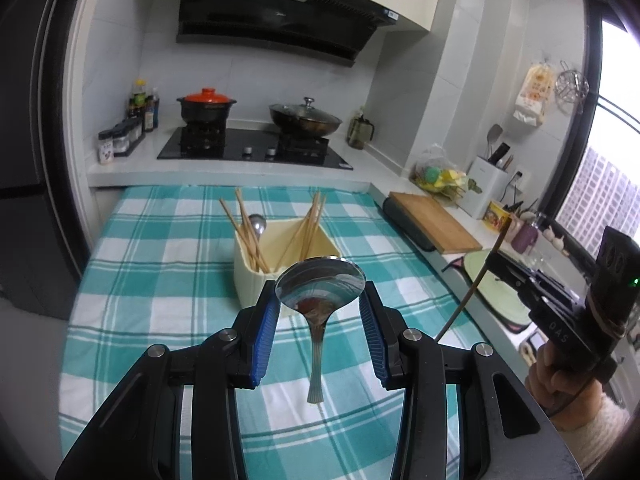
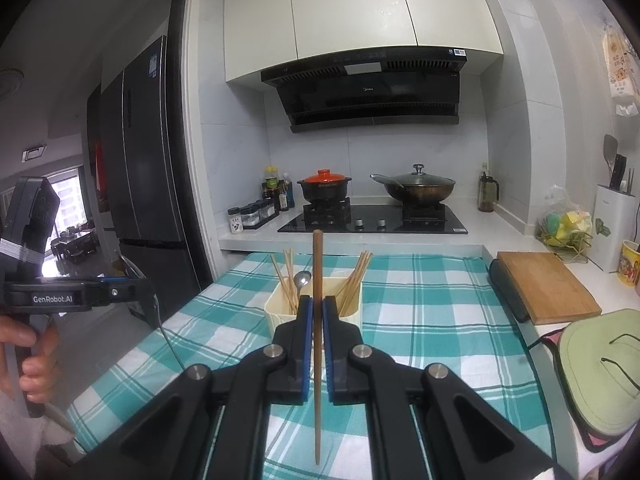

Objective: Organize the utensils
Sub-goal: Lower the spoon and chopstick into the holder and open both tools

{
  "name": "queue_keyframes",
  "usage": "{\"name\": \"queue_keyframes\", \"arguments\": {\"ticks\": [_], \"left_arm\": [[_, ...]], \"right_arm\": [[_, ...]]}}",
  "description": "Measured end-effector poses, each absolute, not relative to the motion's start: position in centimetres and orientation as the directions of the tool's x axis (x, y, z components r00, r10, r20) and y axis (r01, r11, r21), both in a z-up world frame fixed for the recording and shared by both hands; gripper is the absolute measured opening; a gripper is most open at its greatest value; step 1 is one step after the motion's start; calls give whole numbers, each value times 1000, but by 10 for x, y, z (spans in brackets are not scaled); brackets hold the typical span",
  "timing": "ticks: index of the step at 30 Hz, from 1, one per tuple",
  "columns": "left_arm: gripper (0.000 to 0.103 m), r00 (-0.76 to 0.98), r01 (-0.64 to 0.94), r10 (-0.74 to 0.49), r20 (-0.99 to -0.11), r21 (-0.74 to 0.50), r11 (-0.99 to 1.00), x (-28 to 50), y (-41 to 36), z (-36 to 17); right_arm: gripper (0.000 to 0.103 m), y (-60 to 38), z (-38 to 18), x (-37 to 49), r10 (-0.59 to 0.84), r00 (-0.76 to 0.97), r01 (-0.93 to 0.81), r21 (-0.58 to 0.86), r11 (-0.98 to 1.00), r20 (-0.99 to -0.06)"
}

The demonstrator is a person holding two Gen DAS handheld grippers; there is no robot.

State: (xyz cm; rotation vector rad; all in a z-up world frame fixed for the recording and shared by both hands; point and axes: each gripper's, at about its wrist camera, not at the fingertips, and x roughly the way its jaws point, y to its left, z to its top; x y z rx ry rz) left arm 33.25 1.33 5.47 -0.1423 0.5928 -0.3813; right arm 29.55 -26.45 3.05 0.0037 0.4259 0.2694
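Note:
My left gripper (image 1: 321,296) is shut on a steel spoon (image 1: 316,360), its blue pads pinching the bowl while the handle hangs down above the checked cloth. Just beyond it stands a cream utensil holder (image 1: 256,280) with several wooden chopsticks (image 1: 248,236) and a second spoon (image 1: 258,224) inside. In the right wrist view my right gripper (image 2: 318,300) is shut on one chopstick (image 2: 318,256), held nearly upright in front of the same holder (image 2: 278,304). The left wrist view also catches that chopstick (image 1: 468,300) at the right, slanting under the right gripper (image 1: 500,258).
A teal checked cloth (image 1: 160,248) covers the table. Behind it is a hob with an orange-lidded pot (image 1: 207,106) and a wok (image 1: 306,118). A wooden cutting board (image 2: 548,284) and a green pad (image 2: 596,376) lie at the right. A dark fridge (image 2: 148,184) stands at the left.

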Motion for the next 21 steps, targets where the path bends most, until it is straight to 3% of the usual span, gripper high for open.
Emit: {"name": "queue_keyframes", "arguments": {"ticks": [12,16,21], "left_arm": [[41,834,282,-331,-442,-175,943,435,4,128],[41,837,259,-309,-452,-170,951,479,-1,118],[41,796,233,-294,-528,-181,955,530,-7,80]], "right_arm": [[5,-240,82,405,291,903,-286,65,956,-315],[5,-234,85,453,301,910,-284,100,953,-286],[5,-221,63,505,316,899,-301,96,949,-303]]}}
